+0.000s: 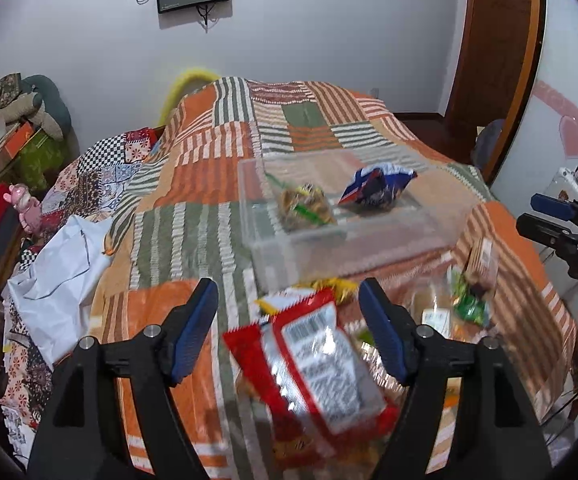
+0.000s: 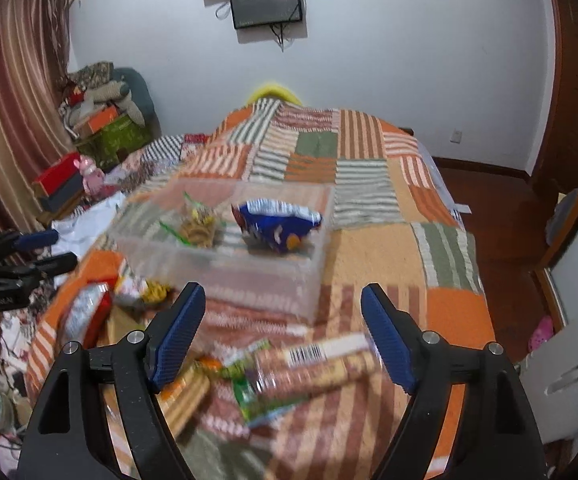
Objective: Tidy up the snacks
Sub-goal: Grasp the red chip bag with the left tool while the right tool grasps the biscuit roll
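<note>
We see the bed's patchwork striped blanket [image 2: 369, 184] carrying a clear plastic bin [image 2: 225, 276], and in front of it on the cloth lie a red snack packet [image 1: 313, 364], a long biscuit pack [image 2: 313, 364], a green-wrapped snack [image 2: 249, 392] and a small yellow packet [image 2: 155, 292].

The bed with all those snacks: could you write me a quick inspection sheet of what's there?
Surface: patchwork bedspread, orange, green and striped.
Job's things: clear plastic bin holds a blue snack bag and a brownish snack pack. Loose in front of the bin: red packet, long biscuit pack, green wrappers.
Clutter: white cloth, boxes and piled things at the bed's left.
Grippers: left gripper open above the red packet; right gripper open above the biscuit pack; nothing held.
Cables: wires hang under the wall screen.
Surroundings: white wall, curtain, wooden door.
</note>
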Demonstrator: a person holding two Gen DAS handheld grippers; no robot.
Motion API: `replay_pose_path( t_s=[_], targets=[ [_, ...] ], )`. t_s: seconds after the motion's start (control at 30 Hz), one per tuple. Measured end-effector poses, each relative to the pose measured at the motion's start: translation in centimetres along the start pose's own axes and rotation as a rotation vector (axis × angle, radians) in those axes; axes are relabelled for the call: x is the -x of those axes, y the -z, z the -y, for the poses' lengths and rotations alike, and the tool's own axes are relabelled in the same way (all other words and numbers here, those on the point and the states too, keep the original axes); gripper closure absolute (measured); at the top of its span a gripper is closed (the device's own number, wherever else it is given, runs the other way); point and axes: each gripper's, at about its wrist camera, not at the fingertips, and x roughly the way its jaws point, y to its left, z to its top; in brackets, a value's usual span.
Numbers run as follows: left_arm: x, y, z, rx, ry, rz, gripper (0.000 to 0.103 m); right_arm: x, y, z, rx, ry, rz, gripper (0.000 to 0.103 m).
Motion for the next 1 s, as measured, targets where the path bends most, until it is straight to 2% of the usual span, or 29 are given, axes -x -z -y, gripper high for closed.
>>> replay_pose_path(
  t_s=[0.17, 0.33, 0.5, 0.6, 0.7, 0.83, 1.0],
  targets=[
    [-0.1, 2.3, -0.6, 0.031, 0.028, -0.038, 0.024, -0.7, 2.5, 0.9, -0.018, 0.008, -0.061, 0.025],
    [-0.9, 3.6, -0.7, 0.045, 0.052, -0.064, 0.024, -2.7, 3.1, 2.4, -0.049, 0.093, -0.091, 0.021],
    [-1.8, 4.2, -0.8, 0.086, 0.088, -0.086, 0.023, -4.9, 2.5, 4.2, -0.165, 0.057, -0.121, 0.021],
    [-2.2, 4.2, -0.8, 0.101, 0.092, -0.085, 0.017, -6.3, 2.5, 4.5, -0.223, 0.039, -0.138, 0.021],
    [-2.7, 4.1, -0.7, 0.105, 0.098, -0.088, 0.016, -7.3, 2.8, 4.1, -0.242, 0.039, -0.159, 0.021],
    [-3.5, 4.4, -0.3, 0.095, 0.089, -0.111, 0.015, -7.1, 3.3, 3.2, -0.208, 0.088, -0.162, 0.018],
    [-3.6, 5.0, 0.0, 0.070, 0.076, -0.097, 0.014, -6.6, 4.4, 3.7, -0.191, 0.092, -0.192, 0.017]
  ],
)
